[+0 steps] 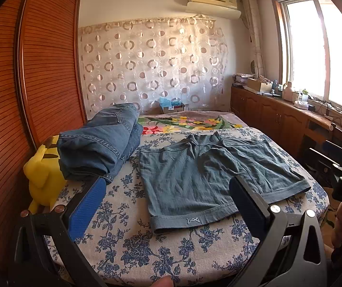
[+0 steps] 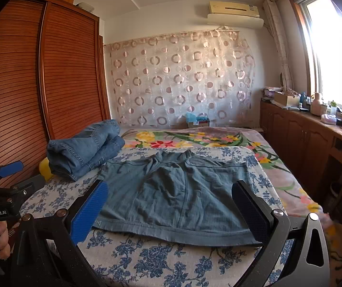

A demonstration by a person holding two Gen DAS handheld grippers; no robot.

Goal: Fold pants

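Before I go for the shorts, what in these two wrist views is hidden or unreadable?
- Yellow plush toy: right wrist view shows only a sliver behind the folded jeans.
- Shorts: near hem corners covered by the left tool's fingers; likewise by the right tool.
- Hem logo: too small to read.
- Clutter on the window-side cabinet: small and washed out by glare.

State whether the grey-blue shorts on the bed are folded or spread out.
Spread out. The grey-blue shorts lie flat on the bed, both legs apart, each hem showing.
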